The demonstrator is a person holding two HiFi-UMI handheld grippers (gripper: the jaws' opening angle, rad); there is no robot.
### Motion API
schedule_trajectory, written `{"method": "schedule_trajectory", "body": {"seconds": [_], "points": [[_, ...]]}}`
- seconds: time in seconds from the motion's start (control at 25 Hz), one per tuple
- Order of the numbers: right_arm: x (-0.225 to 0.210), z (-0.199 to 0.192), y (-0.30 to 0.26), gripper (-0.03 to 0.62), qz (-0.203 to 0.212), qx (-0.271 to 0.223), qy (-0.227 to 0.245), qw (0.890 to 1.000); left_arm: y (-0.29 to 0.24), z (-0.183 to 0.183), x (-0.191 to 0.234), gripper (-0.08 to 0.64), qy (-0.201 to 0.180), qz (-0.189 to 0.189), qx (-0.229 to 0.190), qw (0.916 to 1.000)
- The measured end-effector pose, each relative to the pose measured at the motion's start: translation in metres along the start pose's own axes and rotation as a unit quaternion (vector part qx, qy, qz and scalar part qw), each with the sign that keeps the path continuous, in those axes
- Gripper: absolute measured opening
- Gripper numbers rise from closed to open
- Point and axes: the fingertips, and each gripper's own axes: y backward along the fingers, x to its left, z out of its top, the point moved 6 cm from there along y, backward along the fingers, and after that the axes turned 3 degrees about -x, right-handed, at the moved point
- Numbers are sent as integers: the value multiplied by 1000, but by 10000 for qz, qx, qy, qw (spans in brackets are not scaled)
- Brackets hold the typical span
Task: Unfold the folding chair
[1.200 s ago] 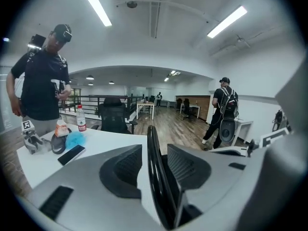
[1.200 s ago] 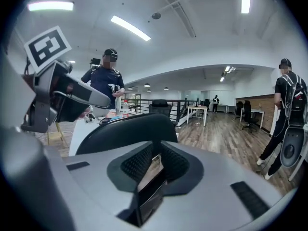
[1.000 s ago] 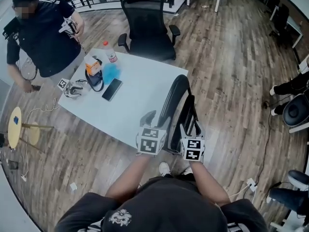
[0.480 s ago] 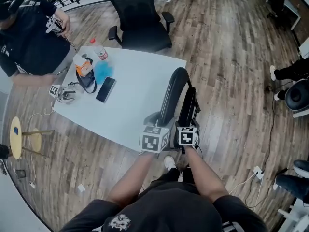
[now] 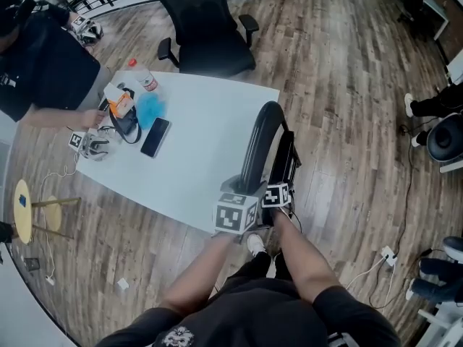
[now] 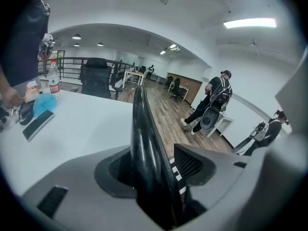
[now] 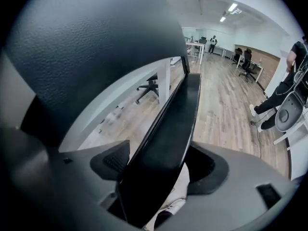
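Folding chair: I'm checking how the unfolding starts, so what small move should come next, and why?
Probably close the right gripper on the seat panel: it lies between jaws that are opening and not pressing on it, while the left gripper already clamps the backrest frame.

You're in open-plan office: black swivel chair [image 5: 206, 27] top centre, white tabletop [image 5: 210, 136] mid-frame, wood-plank floor [image 5: 340, 85], desks [image 6: 137, 76] beyond.
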Motion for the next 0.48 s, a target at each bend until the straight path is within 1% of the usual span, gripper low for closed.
{"method": "schedule_trajectory", "body": {"seconds": [0.2,0.28,0.4,0.48], "points": [[-2,1,-3,342,-11,166,-99,9998,-1,2,1,224,-22,-24,-57,10000],[-1,2,-1,342,14,144,31,9999,-1,2,-2,201,-36,-75,-55,9999],[-3,1,2,342,14,85,299,9995,0,2,-3,195,-16,-144,-34,9999],[-8,1,6,342,-10,20,257,9997,0,2,-3,192,1,-161,-12,9999]]}}
